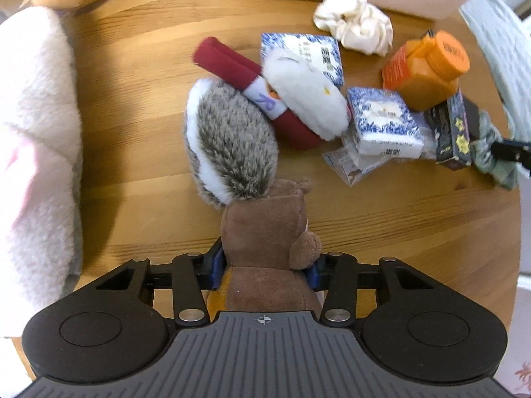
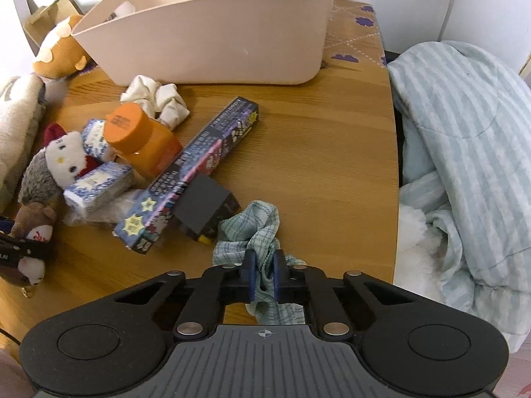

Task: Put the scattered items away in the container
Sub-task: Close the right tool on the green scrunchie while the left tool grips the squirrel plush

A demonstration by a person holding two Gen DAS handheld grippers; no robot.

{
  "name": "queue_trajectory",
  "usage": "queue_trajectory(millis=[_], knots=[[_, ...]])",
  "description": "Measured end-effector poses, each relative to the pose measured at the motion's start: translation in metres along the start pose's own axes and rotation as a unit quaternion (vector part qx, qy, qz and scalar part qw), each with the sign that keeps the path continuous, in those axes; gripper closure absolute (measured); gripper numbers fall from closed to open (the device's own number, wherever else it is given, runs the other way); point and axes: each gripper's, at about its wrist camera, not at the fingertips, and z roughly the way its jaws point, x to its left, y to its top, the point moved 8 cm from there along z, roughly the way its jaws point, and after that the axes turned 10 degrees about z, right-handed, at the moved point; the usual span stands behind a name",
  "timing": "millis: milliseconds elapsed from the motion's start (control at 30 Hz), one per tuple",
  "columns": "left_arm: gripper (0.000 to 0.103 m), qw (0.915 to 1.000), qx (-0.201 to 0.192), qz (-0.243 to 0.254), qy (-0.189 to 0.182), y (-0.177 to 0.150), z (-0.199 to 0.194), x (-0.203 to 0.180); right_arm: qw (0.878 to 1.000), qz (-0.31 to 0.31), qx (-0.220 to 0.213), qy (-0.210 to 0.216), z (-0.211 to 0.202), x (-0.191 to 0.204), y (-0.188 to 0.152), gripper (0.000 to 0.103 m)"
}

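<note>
My left gripper [image 1: 264,267] is shut on a brown plush bear [image 1: 265,232], which also shows in the right wrist view [image 2: 31,229]. My right gripper [image 2: 264,267] is shut on a green checked cloth [image 2: 252,225]. The pink container [image 2: 212,30] stands at the back of the wooden table [image 2: 315,152]. Scattered in front of it are a cream scrunchie [image 2: 156,98], an orange jar [image 2: 139,139], two blue-white tissue packs [image 1: 385,122], a long dark printed box [image 2: 195,169], a small black box [image 2: 202,207], a grey hedgehog plush [image 1: 229,146] and a white cat plush in red [image 1: 298,99].
A striped pale-blue blanket [image 2: 464,152] lies off the table's right edge. A white fluffy plush [image 1: 36,132] sits at the left, and an orange plush [image 2: 59,53] beside the container. A clear wrapper [image 1: 351,165] lies under the tissue packs.
</note>
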Motion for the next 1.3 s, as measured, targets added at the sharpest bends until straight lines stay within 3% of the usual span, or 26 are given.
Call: queue_trajectory(millis=[167,467,833,1300], knots=[[0.057,0.9992,-0.023,-0.033,-0.005,-0.001,-0.023,0.007,1.0,0.014,-0.011,0.013,-0.013,0.003,0.0,0.095],[0.056,0.9964,-0.07,-0.046,-0.014,0.022,-0.069,0.019,0.997,0.018,-0.061,0.033,-0.061,0.005,0.016,0.095],[0.056,0.9883,-0.152,-0.014,-0.002,0.083,-0.124,0.012,0.987,-0.011,-0.149,0.051,-0.122,0.022,0.068,0.095],[0.056,0.97,-0.238,0.019,0.045,0.187,-0.165,0.008,0.975,-0.037,-0.212,0.055,-0.134,0.042,0.147,0.095]])
